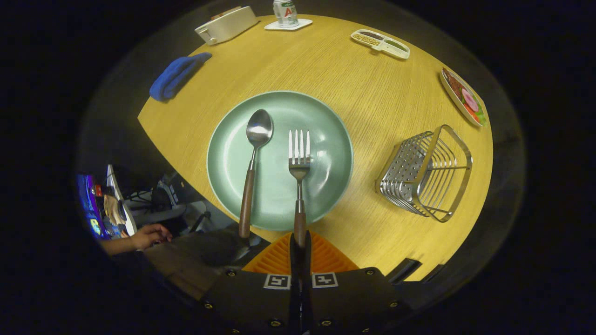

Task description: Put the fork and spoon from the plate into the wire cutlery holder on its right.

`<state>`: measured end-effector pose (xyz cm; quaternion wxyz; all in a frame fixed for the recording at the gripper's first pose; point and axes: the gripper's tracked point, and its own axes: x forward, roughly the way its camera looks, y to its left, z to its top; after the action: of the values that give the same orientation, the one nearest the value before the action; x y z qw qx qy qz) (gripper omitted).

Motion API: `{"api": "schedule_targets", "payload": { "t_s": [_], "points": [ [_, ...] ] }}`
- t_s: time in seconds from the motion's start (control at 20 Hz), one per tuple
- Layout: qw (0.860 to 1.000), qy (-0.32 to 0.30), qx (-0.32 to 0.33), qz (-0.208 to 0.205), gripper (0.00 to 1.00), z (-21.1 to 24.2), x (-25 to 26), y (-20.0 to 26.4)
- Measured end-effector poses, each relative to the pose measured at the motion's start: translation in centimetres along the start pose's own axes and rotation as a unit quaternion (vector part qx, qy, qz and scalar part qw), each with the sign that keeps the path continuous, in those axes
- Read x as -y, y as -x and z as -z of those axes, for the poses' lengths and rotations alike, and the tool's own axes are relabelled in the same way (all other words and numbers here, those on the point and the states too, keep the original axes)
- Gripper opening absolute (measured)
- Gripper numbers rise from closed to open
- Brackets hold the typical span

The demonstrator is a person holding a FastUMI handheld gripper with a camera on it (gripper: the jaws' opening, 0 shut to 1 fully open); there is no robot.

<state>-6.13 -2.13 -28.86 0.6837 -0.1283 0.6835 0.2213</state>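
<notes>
A pale green plate (321, 116) lies on the round wooden table, just ahead of my fingers. My gripper (300, 239) is shut on the brown handle end of the fork (299, 160), both fingers pressed together around it. The fork points straight forward over the plate, tines away from me. To the fork's left, the spoon (253, 153) rests with its bowl on the plate and its brown handle sticking out past the plate's near rim. The wire cutlery holder (426, 172) stands on the table to the right of the plate, and nothing is in it.
A blue cloth (177, 77) lies at the table's far left edge. Beyond the plate are a white toaster (226, 24), a can on a coaster (285, 13) and a divided snack tray (381, 43). A food plate (463, 96) sits far right. A person's hand (149, 236) is off the table at the near left.
</notes>
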Motion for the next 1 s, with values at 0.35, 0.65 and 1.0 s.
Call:
{"api": "schedule_targets", "payload": {
  "t_s": [0.35,0.65,1.0],
  "points": [
    [0.995,0.078,-0.006,0.066,0.02,1.2,6.7,6.6],
    [0.991,0.083,-0.053,0.086,0.02,3.3,11.2,11.2],
    [0.986,0.067,-0.129,0.084,0.02,4.1,14.3,12.1]
  ]
}}
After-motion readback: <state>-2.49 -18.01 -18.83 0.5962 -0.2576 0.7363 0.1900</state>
